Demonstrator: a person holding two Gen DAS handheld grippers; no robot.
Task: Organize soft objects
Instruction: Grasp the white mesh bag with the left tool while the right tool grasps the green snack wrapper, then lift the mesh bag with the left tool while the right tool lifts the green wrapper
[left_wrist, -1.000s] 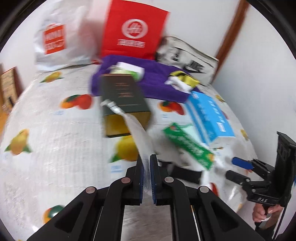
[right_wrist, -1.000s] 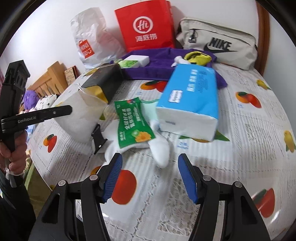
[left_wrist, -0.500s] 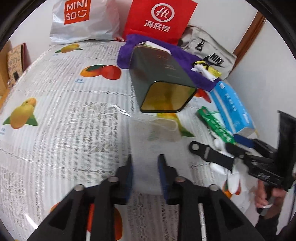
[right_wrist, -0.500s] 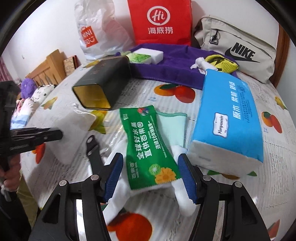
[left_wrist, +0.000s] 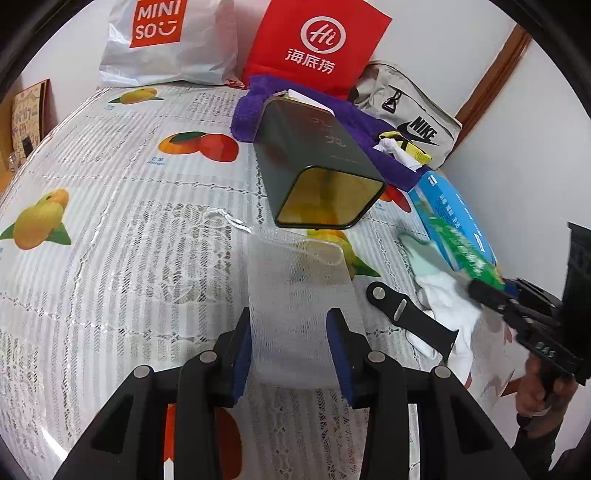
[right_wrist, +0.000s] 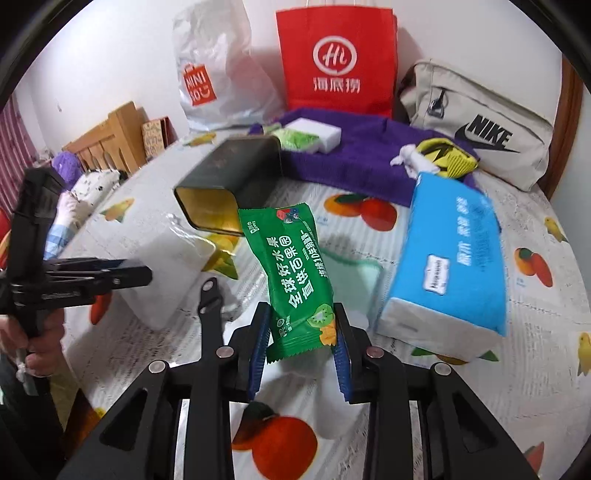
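A white mesh pouch (left_wrist: 295, 295) lies flat on the fruit-print tablecloth (left_wrist: 110, 258). My left gripper (left_wrist: 290, 350) straddles its near end; the jaws are opening and the pads stand at the pouch's edges without pinching it. My right gripper (right_wrist: 299, 339) is closing on a green snack packet (right_wrist: 291, 266). Both pads press the packet's lower end, and it stands tilted up off the cloth. In the left wrist view the same packet (left_wrist: 458, 251) shows blurred in the right gripper (left_wrist: 491, 291). Below it lie a white sock (left_wrist: 447, 302) and a mint cloth (right_wrist: 354, 277).
A dark tin (left_wrist: 317, 158) lies on its side, its open gold mouth towards me. A blue tissue pack (right_wrist: 454, 258) sits to the right and a black strap (left_wrist: 410, 317) near the pouch. Behind are a purple towel (right_wrist: 362, 155), a Nike bag (right_wrist: 476, 125) and two shopping bags.
My left jaws went from shut on the mesh pouch to apart, and the pouch now lies flat. My right jaws narrowed onto the green packet and tipped it up.
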